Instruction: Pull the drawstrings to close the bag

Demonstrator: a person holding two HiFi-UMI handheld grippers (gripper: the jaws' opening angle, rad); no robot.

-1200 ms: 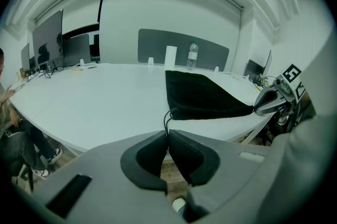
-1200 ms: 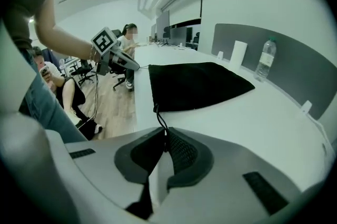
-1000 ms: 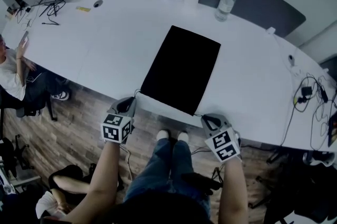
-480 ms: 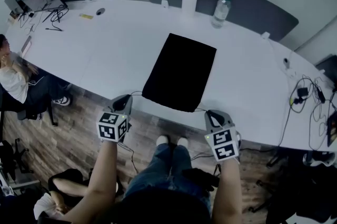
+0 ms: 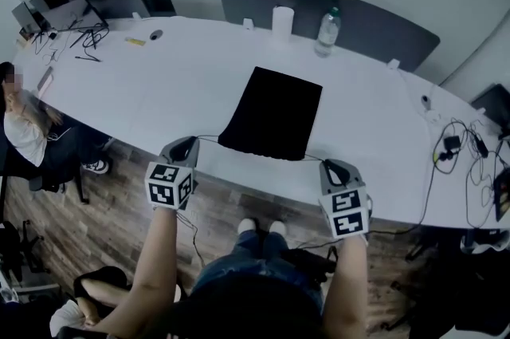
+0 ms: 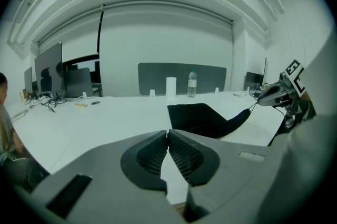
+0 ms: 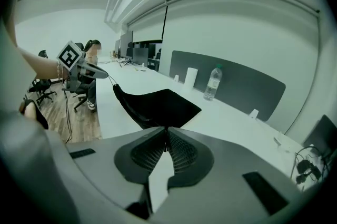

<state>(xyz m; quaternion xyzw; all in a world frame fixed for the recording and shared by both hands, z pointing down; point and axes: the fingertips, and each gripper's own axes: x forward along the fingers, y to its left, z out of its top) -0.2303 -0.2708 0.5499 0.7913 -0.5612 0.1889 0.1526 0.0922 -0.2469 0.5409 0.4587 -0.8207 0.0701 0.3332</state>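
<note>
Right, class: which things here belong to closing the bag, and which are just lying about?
In use: black bag, its drawstrings, left gripper, right gripper.
Lying about: water bottle, white roll, cables.

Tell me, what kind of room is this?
Probably an office or meeting room. There is a long white table, computer monitors near one end of it, and a grey divider panel standing along the table's far side.
</note>
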